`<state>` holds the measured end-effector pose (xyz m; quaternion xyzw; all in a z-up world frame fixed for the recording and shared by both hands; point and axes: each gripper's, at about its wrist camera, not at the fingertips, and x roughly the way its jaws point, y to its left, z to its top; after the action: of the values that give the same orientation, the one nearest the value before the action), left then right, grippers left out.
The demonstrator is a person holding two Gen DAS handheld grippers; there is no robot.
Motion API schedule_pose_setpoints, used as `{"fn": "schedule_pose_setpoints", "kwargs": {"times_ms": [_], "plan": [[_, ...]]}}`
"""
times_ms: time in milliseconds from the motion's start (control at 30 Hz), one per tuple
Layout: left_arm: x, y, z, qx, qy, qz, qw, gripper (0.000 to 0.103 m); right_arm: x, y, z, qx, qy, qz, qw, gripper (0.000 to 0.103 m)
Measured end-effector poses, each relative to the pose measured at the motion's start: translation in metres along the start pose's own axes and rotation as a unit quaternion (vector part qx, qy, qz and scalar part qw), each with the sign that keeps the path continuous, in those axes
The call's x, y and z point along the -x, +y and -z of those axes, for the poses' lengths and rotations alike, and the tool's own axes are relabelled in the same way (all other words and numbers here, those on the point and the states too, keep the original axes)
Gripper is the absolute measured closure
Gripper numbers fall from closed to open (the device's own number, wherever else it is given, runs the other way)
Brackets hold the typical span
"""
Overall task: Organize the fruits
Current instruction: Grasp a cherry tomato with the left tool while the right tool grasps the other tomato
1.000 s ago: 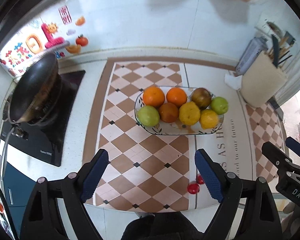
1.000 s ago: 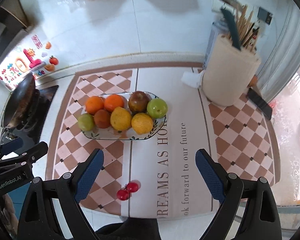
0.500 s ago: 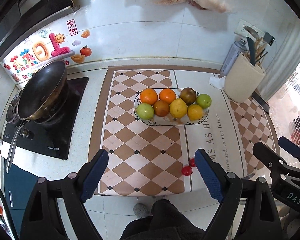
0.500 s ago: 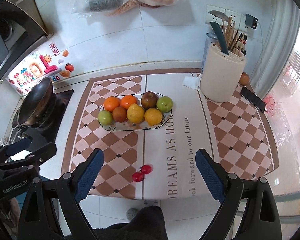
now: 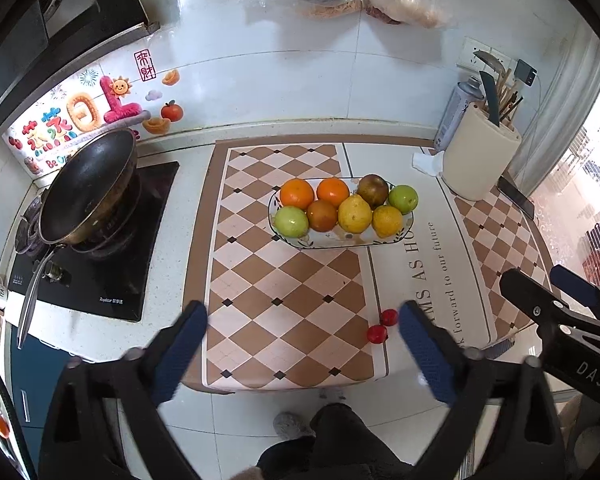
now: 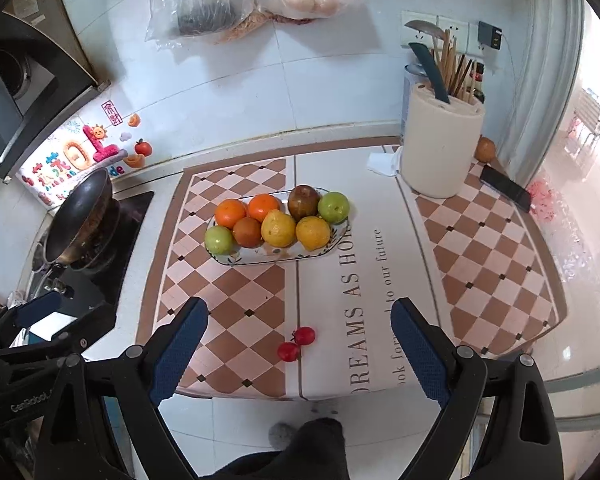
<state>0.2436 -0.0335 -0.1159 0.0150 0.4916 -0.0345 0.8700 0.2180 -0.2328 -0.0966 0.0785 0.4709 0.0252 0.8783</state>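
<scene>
Mat: we see the checkered mat (image 6: 236,280) covering the counter.
Plate: oval plate (image 6: 260,259) mid-mat, eight fruits piled on it.
Left gripper (image 5: 302,320): jaws have just been opening, nothing between them.
Right gripper (image 6: 300,318): we've got it spread wide, released, hovering empty.
Cherry tomatoes (image 6: 297,343): two, touching, near the mat's front edge, well apart from the plate.

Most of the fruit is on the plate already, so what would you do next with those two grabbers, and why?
Probably lower the left tool toward the two small red fruits near the mat's front edge. They are the only fruits lying off the plate, which holds eight. The left tool's jaws have just been opening with nothing between them; the right tool is open and empty too.
</scene>
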Motion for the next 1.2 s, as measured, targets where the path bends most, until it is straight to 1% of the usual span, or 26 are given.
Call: {"fn": "schedule_pose_setpoints", "kwargs": {"times_ms": [67,133,167,200,233,333,433,500,567,633,767,900,967,1033,1067,1133,1200], "plan": [[-0.008,-0.002,-0.002,-0.002,0.002,-0.022,0.9998,0.001,-0.01,-0.005,0.001,0.001,0.005,-0.003,1.0,0.008],[-0.017,-0.003,-0.002,-0.001,0.0,-0.04,0.9992,0.001,-0.029,-0.015,0.001,-0.004,0.024,-0.019,1.0,0.01],[-0.027,-0.005,-0.003,-0.003,0.003,-0.058,0.9983,0.001,-0.042,-0.02,0.002,-0.006,0.038,-0.023,0.999,0.014],[-0.035,-0.005,-0.002,-0.004,0.008,-0.069,0.9976,0.001,-0.06,-0.027,0.002,-0.008,0.057,-0.029,0.998,0.027],[-0.046,-0.005,-0.002,-0.004,0.013,-0.081,0.9966,0.001,-0.075,-0.032,0.002,-0.01,0.072,-0.034,0.997,0.035],[-0.081,-0.004,-0.001,0.002,0.043,-0.116,0.9923,0.001,-0.13,-0.05,0.006,-0.018,0.122,-0.05,0.991,0.041],[-0.114,-0.001,0.004,0.021,0.078,-0.131,0.988,0.001,-0.181,-0.061,0.017,-0.027,0.178,-0.077,0.981,0.041],[-0.138,0.001,0.01,0.036,0.109,-0.137,0.9838,0.001,-0.214,-0.063,0.027,-0.027,0.22,-0.092,0.971,0.041],[-0.157,0.0,0.016,0.048,0.136,-0.141,0.9794,0.001,-0.235,-0.065,0.034,-0.033,0.247,-0.109,0.962,0.041],[-0.176,0.0,0.023,0.062,0.164,-0.138,0.9749,0.001,-0.254,-0.063,0.04,-0.025,0.268,-0.118,0.956,0.041],[-0.2,0.0,0.037,0.08,0.202,-0.14,0.9659,0.001,-0.276,-0.053,0.046,-0.004,0.291,-0.134,0.947,0.041],[-0.208,0.0,0.047,0.102,0.221,-0.137,0.9602,0.001,-0.291,-0.04,0.052,0.032,0.309,-0.144,0.94,0.042],[-0.211,0.0,0.049,0.11,0.227,-0.134,0.9583,0.001,-0.295,-0.034,0.055,0.049,0.313,-0.147,0.937,0.05],[-0.216,-0.001,0.051,0.115,0.233,-0.133,0.9564,0.001,-0.299,-0.028,0.058,0.063,0.317,-0.146,0.935,0.066],[-0.218,-0.002,0.051,0.116,0.235,-0.131,0.956,0.001,-0.302,-0.027,0.057,0.066,0.317,-0.144,0.935,0.068],[-0.219,-0.004,0.053,0.119,0.243,-0.122,0.9549,0.001,-0.304,-0.026,0.056,0.07,0.313,-0.147,0.936,0.069],[-0.221,-0.007,0.054,0.122,0.249,-0.11,0.9546,0.001,-0.3,-0.03,0.053,0.071,0.302,-0.143,0.94,0.069]]}}
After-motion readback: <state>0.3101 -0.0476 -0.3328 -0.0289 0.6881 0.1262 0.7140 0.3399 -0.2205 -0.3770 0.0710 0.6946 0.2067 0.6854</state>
